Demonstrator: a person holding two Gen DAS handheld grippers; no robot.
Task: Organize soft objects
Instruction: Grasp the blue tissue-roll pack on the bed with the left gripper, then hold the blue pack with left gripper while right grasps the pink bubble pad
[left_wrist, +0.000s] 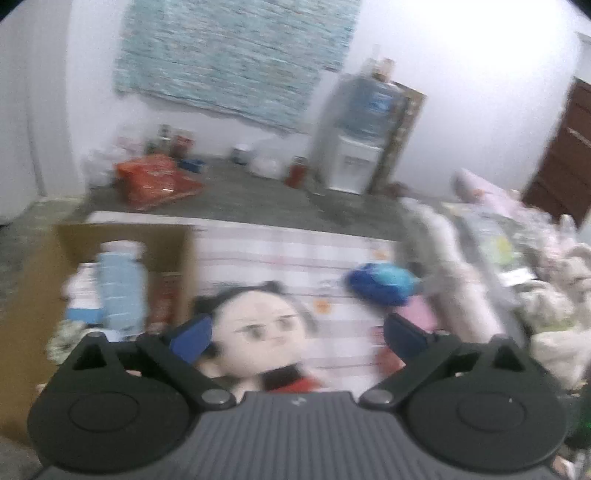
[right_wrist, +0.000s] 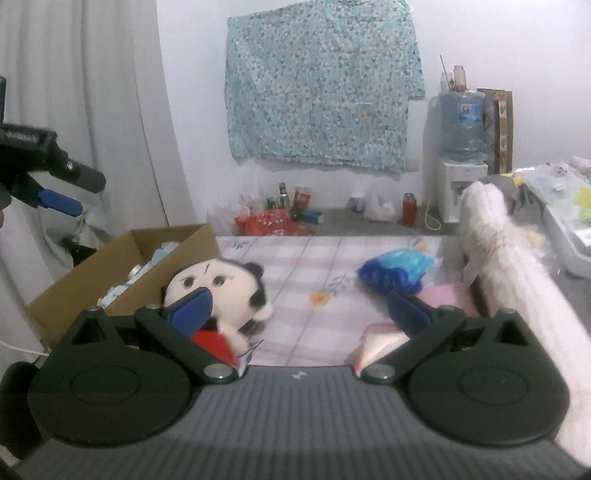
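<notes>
Showing two hand-held grippers above a bed (right_wrist: 295, 258) spread with a checked sheet. Left gripper (left_wrist: 295, 332): fingers spread wide, nothing between them; in the right wrist view it hangs raised at the far left, above the cardboard box (right_wrist: 92, 273). Right gripper (right_wrist: 295, 310): fingers likewise wide apart and empty.

Plush doll (right_wrist: 218, 291): lies on the sheet just beside the box's near wall, head toward the box and red-clad body trailing toward the right gripper. In the right wrist view it sits directly behind the left-side finger (right_wrist: 192, 312); whether that finger touches it cannot be told. Its long axis runs obliquely, from the box toward the camera.

Blue soft item (right_wrist: 395, 267): lies ahead and right of centre, well apart from the doll. A pink cloth (right_wrist: 447, 295) and a long white plush (right_wrist: 517, 280) lie at the right edge.

Judgement: the right gripper is nearer the doll; closing across its body requires shifting leftward so the doll falls between the fingers.
</notes>
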